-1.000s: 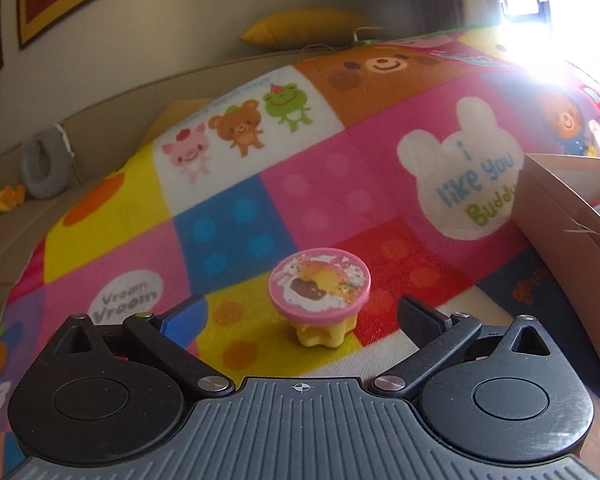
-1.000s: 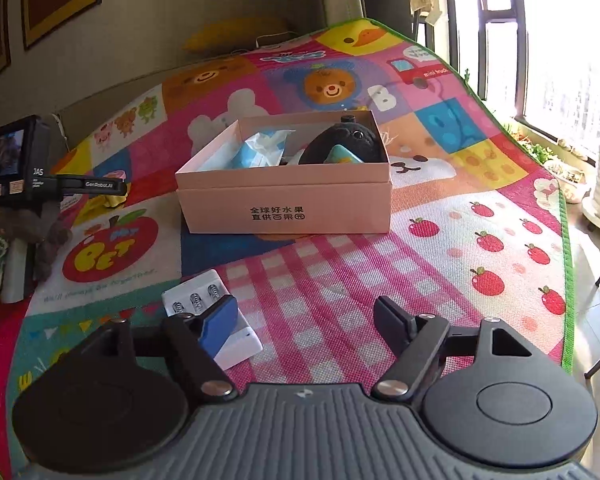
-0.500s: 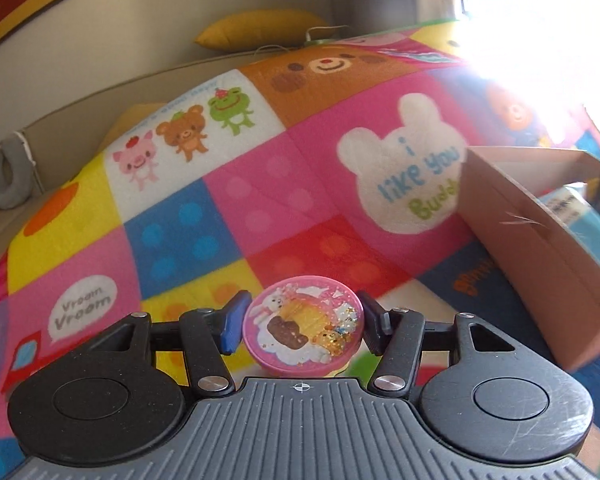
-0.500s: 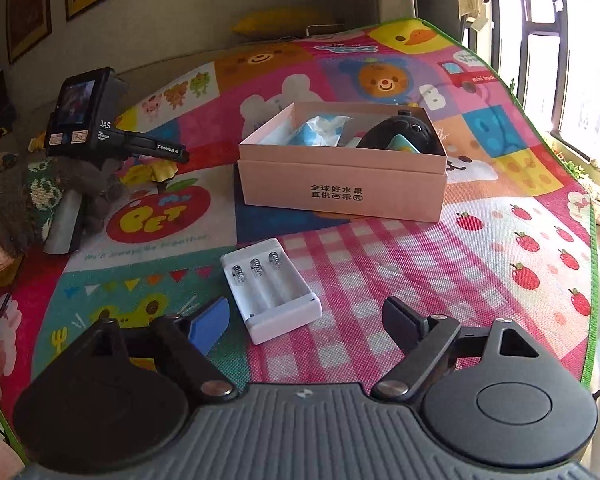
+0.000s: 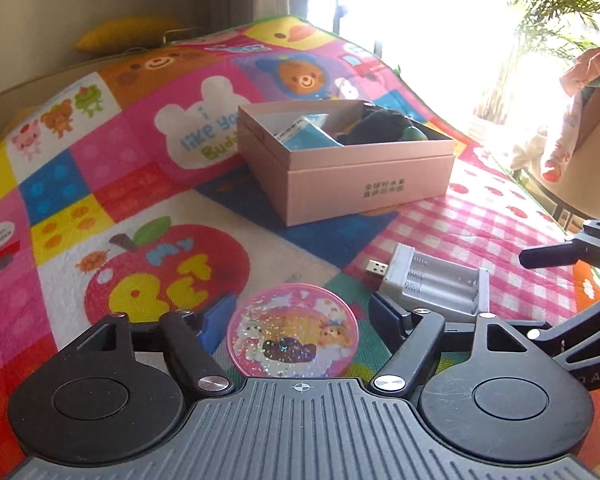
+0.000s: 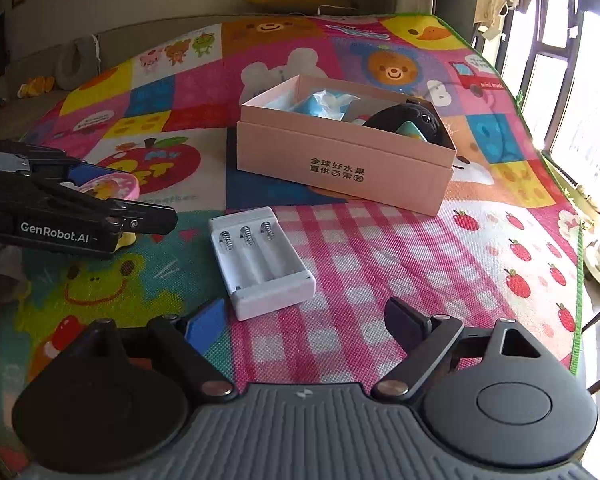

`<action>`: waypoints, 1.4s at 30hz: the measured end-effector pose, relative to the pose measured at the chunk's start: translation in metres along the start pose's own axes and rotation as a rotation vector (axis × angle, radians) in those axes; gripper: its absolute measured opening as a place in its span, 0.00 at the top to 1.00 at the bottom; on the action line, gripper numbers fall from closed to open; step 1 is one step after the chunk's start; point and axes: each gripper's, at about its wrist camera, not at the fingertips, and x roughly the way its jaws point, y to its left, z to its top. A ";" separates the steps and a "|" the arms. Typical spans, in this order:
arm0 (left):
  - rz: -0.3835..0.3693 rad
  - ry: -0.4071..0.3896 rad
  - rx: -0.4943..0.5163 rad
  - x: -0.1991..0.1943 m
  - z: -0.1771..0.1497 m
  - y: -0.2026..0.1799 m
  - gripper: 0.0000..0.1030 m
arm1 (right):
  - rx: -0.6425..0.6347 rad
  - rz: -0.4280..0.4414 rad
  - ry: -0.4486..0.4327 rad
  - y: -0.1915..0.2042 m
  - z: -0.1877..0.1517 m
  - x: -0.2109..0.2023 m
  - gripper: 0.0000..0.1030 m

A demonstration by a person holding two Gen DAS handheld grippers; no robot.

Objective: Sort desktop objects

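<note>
Sunlit play mat (image 6: 380, 264) beneath my rig: my left gripper (image 5: 296, 320) pinched a pink toy (image 5: 293, 330) short of the box (image 6: 340, 160); my right gripper (image 6: 300, 320) hung spread near the battery charger (image 6: 262, 260). I judged the toy's narrow stem might slip free.

The play mat (image 6: 380, 264) looked like woven, rough-textured plastic with a matt printed face. The pink box (image 6: 340, 160) was matt cardboard, smooth-sided. The battery holder (image 6: 262, 262) was glossy white plastic with small metal springs. The round toy (image 5: 293, 330) had a shiny, glittery pink top. The left tongs (image 5: 296, 316) were matt black plastic with bright metal rivets and ribbed grey housing.
</note>
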 end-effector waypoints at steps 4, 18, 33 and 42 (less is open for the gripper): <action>-0.004 -0.005 0.000 -0.004 -0.007 0.001 0.06 | -0.037 -0.172 -0.020 -0.009 0.000 0.005 0.10; 0.057 0.045 0.022 0.000 -0.018 -0.005 0.00 | 0.191 0.027 -0.021 -0.012 0.023 0.012 0.01; 0.045 0.034 -0.001 0.000 -0.020 0.000 0.00 | 0.157 -0.082 0.016 -0.026 0.018 0.022 0.00; 0.044 0.034 -0.001 0.000 -0.020 0.000 0.00 | 0.108 -0.024 0.010 -0.006 0.020 0.023 0.00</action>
